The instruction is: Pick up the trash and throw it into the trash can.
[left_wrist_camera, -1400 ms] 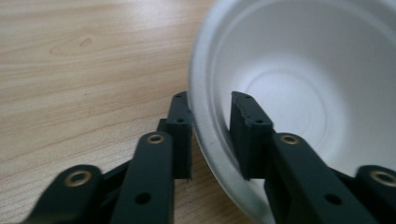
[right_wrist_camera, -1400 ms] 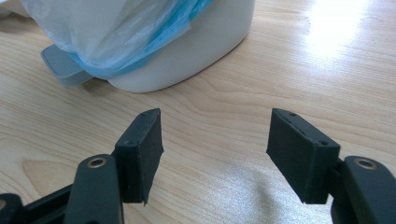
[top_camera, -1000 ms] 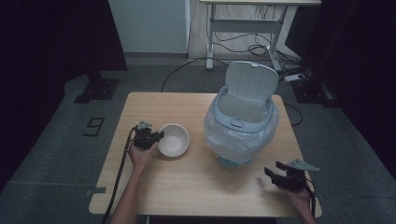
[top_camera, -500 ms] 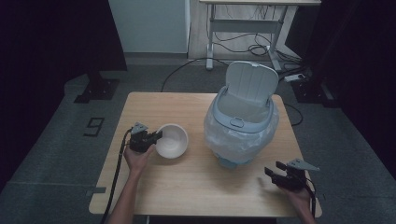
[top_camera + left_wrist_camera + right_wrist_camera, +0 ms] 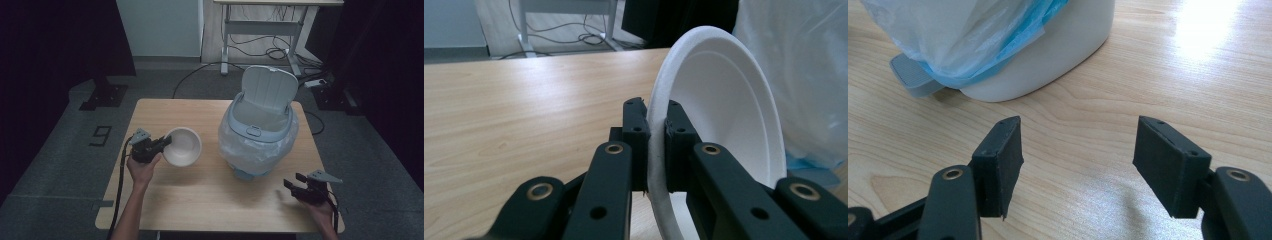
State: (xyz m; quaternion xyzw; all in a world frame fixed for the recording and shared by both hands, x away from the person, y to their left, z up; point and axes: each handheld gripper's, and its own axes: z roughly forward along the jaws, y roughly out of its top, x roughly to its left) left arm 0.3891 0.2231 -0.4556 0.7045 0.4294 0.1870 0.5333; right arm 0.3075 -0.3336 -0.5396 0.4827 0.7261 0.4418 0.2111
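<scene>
Bowl (image 5: 182,146), tilted above the table (image 5: 200,200) left of the bin (image 5: 257,135): my left gripper (image 5: 656,135) view shows jaws clenched on its rim; my right gripper (image 5: 1078,150) gapes empty; floor mark (image 5: 101,135) reads 9

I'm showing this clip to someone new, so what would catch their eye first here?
Likely the white bin right of the table's middle, lid flipped up, with a pale plastic liner bulging over its sides. Next, the white bowl tipped on edge at the left, the left gripper pinching its rim. The right gripper waits open at the near right corner.
</scene>
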